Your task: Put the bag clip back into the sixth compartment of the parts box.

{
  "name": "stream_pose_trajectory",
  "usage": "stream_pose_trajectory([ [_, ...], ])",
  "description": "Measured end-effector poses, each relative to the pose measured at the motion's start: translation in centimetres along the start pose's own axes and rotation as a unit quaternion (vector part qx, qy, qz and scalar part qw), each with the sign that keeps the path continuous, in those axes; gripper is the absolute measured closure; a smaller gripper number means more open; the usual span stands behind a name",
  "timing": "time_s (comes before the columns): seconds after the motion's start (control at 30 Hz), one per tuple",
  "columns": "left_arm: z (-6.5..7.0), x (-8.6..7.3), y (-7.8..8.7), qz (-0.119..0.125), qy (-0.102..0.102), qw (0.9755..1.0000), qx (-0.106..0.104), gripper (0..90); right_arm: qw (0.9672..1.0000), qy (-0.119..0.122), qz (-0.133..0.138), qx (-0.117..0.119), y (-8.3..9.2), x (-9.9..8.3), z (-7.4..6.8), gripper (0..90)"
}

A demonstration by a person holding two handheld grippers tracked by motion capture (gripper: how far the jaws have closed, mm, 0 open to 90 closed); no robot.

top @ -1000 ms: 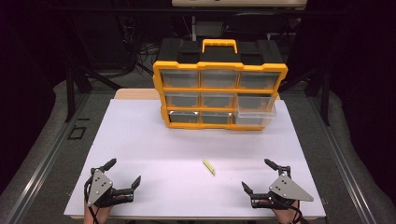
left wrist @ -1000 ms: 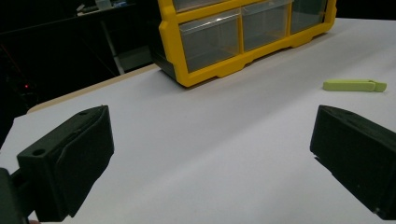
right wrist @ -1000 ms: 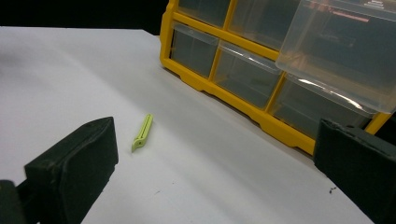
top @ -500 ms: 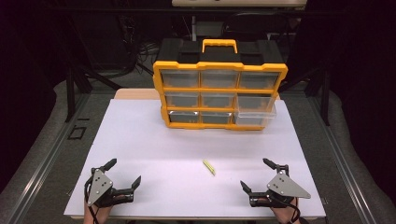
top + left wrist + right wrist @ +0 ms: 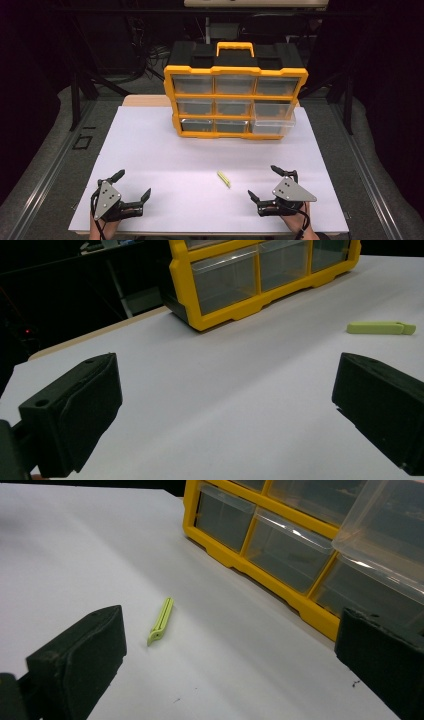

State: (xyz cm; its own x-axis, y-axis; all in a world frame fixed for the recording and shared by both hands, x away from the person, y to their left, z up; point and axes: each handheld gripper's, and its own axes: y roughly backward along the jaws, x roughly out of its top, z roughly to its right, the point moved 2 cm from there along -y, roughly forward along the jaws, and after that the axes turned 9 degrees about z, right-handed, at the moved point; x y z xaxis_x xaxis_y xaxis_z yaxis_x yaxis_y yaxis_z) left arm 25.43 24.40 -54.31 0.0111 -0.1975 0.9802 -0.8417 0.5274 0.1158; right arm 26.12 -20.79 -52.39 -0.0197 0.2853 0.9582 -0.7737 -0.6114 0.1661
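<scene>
L gripper point(image 5: 131, 191) is sitting low at the near-left of the white worktop point(image 5: 165, 160), fingers point(image 5: 75, 412) spread wide w/ nothing btwn them, just bare sheet. R gripper point(image 5: 264, 187) is resting at the near-right, fingers point(image 5: 80, 660) likewise gaping wide and holding nothing. The thing closest to both is a small pale-green clip point(image 5: 224, 179), a slim flat plastic piece, lying flat on the worktop btwn the two grippers, nearer the R one. In the L gripper view the clip point(image 5: 381, 328) is lying ahead of and just beyond the right-hand finger, apart from it. In the R gripper view the clip point(image 5: 161, 620) is lying just beyond the left-hand finger, pointing away, not touching. Farther out past both sets of fingers a yellow-and-black drawer organizer point(image 5: 235, 97) is standing upright w/ clear drawers in rows; its bottom drawer point(image 5: 272, 124) on the R gripper's side is sticking out from the frame, the others are sitting flush. Drawer contents too dim to tell. A hand point(image 5: 300, 224) is gripping the R tool at the near edge.
</scene>
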Motion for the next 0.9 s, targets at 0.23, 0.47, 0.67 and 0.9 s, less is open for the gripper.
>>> stream_pose_trajectory([
  [0.23, 0.0, 0.0, 0.0, 0.0, -0.001, 1.0, 0.0, 0.0, 0.9995, -0.007, -0.031, 0.0, -1.4, -0.3, -0.1, 0.0],
  [0.47, -0.1, 0.0, 0.0, -0.001, 0.001, 1.0, 0.0, 0.0, 0.9983, -0.022, -0.054, 0.009, -3.1, -0.3, -0.2, 0.0],
  [0.67, -0.1, 0.0, 0.0, 0.0, 0.001, 1.0, 0.0, 0.0, 0.9968, -0.025, -0.074, 0.015, -4.2, -0.3, -0.4, 0.0],
  [0.9, -0.1, 0.0, 0.0, -0.001, 0.001, 1.0, 0.001, 0.0, 0.9947, -0.032, -0.095, 0.022, -5.3, -0.6, -0.6, 0.0],
])
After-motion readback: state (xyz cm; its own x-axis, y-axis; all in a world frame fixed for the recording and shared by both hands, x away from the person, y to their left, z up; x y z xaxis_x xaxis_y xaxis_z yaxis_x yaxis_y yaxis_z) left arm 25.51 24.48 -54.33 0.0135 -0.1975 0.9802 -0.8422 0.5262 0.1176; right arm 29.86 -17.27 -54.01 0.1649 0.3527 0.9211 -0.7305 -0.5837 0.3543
